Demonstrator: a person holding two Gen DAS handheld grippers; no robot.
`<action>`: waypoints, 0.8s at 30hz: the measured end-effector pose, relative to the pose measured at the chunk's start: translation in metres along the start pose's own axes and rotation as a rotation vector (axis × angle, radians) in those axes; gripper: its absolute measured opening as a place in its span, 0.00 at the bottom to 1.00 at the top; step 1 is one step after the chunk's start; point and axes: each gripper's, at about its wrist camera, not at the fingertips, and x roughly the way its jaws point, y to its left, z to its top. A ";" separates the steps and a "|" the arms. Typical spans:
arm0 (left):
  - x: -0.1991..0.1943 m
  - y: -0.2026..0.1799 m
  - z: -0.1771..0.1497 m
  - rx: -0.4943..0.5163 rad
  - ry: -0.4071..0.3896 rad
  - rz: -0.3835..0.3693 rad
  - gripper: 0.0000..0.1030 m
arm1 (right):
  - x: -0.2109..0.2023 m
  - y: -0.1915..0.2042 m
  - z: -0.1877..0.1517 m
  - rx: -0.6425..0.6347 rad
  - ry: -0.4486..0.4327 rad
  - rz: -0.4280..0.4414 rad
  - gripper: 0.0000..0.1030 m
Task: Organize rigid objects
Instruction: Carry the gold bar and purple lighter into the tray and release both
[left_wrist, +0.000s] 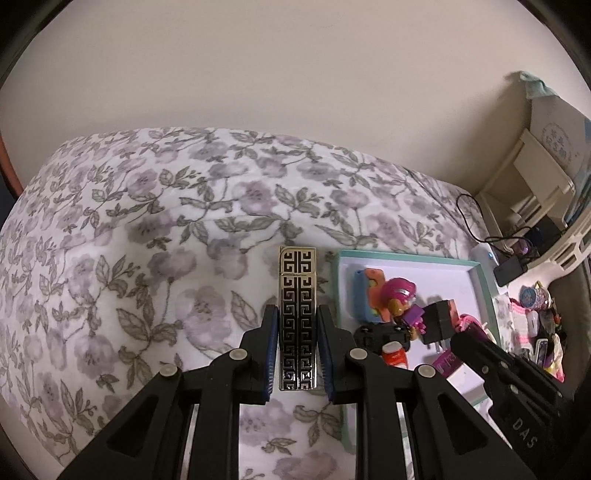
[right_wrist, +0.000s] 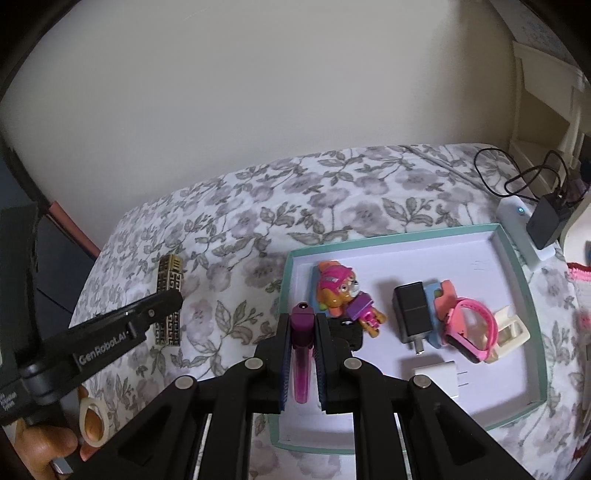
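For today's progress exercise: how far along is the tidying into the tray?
Done: the pup figure, black charger, pink watch and white plug lie in the teal tray. In hand: left gripper clamps the patterned lighter; right gripper clamps a purple tube. Left: placing both.

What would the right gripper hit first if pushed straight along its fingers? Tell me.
Likely the pup toy figure in the teal tray. The right gripper, shut on a purple tube, points just left of it, though depth is unclear.
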 end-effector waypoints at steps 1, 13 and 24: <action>0.000 -0.003 0.000 0.008 0.002 -0.004 0.21 | 0.000 -0.002 0.000 0.005 0.000 0.000 0.12; 0.008 -0.048 -0.012 0.115 0.047 -0.065 0.21 | 0.001 -0.036 0.003 0.071 0.025 -0.053 0.12; 0.020 -0.084 -0.029 0.191 0.107 -0.119 0.21 | -0.001 -0.062 0.004 0.128 0.034 -0.077 0.12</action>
